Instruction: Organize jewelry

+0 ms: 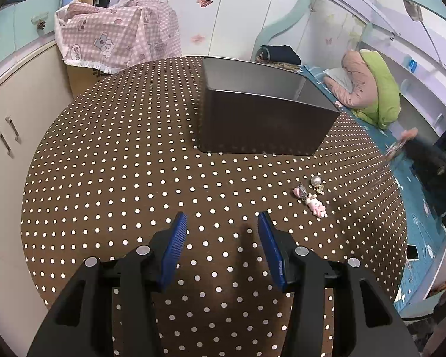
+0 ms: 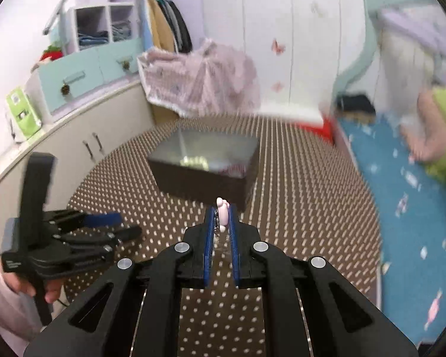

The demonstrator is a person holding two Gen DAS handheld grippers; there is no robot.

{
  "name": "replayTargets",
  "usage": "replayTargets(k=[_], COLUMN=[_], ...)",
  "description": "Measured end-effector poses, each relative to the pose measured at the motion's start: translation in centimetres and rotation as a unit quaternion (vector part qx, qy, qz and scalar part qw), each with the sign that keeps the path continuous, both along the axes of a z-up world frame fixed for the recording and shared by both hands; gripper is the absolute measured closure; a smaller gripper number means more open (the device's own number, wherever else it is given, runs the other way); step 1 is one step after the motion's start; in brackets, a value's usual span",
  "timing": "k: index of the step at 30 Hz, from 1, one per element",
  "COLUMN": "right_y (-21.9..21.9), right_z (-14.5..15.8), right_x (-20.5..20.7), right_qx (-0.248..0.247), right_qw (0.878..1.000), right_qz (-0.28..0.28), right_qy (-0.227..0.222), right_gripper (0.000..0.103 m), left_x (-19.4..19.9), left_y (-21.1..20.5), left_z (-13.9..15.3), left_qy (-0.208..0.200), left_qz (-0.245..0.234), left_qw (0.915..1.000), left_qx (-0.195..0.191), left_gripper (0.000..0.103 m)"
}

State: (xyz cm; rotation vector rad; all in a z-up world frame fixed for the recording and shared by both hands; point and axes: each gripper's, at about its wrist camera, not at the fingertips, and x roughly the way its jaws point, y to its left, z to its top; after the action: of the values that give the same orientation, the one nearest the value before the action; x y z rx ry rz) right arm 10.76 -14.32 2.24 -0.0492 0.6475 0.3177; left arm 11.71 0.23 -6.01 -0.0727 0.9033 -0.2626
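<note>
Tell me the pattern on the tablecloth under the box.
The tablecloth is dark brown with small white polka dots, clearest in the left wrist view; the box on it is dark.

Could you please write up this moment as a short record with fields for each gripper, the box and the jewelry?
left gripper: open, empty, above the polka-dot tablecloth
right gripper: shut on a pink charm, raised and aimed toward the box
box: dark, open-topped, on the table; something pale inside, blurred
loose jewelry: small cluster with a pearl and a pink figure, on the cloth in front of the box
</note>
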Motion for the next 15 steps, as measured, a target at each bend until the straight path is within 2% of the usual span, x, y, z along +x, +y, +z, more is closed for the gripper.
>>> replayTargets(k=[2,3,5,8,11,12,13,14,15], right_y=[0.5,0.8,0.5,-0.6,-1.5,-1.6,-1.6,-1.6,-1.5], right_z=[-0.5,-1.8,-3.9,-5.8,-6.7,-6.8,-6.7,-6.6,-6.4], right_x=[0.1,0.5,1.1,1.6,1.7,1.6,1.5,1.5,1.3], right_qx=[-0.011,-0.015,0.006,0.027,0.038,0.036,0.035,0.038,0.043], right_qw=[1.0,0.999,0.995,0.989,0.986,0.986,0.986,0.987,0.989], right_qz=[0.015,0.011,0.012,-0.019,-0.037,-0.043,-0.048,-0.05,-0.044], right_qy=[0.013,0.044,0.094,0.142,0.157,0.158,0.156,0.146,0.137], right_gripper=[0.091,0.091,0.091,0.087,0.078,0.063,0.043,0.038,0.037], left_x=[0.0,0.0,-0.2,-0.5,-0.6,-0.6,-0.7,-0.7,-0.8], left_y=[-0.1,0.0,-0.1,0.0,0.1,0.1,0.1,0.1,0.1], left_z=[-0.1,-0.1,-0.2,-0.1,0.0,0.0,0.0,0.0,0.0], left_qy=[0.002,0.005,0.006,0.005,0.003,0.002,0.002,0.002,0.002], left_qz=[0.001,0.004,0.006,0.005,0.006,0.006,0.006,0.005,0.004], left_qw=[1.0,1.0,1.0,1.0,1.0,1.0,1.0,1.0,1.0], left_qx=[-0.001,-0.001,0.0,0.001,0.002,0.002,0.002,0.002,0.001], left_gripper=[0.055,0.055,0.055,0.055,0.055,0.055,0.055,0.055,0.055])
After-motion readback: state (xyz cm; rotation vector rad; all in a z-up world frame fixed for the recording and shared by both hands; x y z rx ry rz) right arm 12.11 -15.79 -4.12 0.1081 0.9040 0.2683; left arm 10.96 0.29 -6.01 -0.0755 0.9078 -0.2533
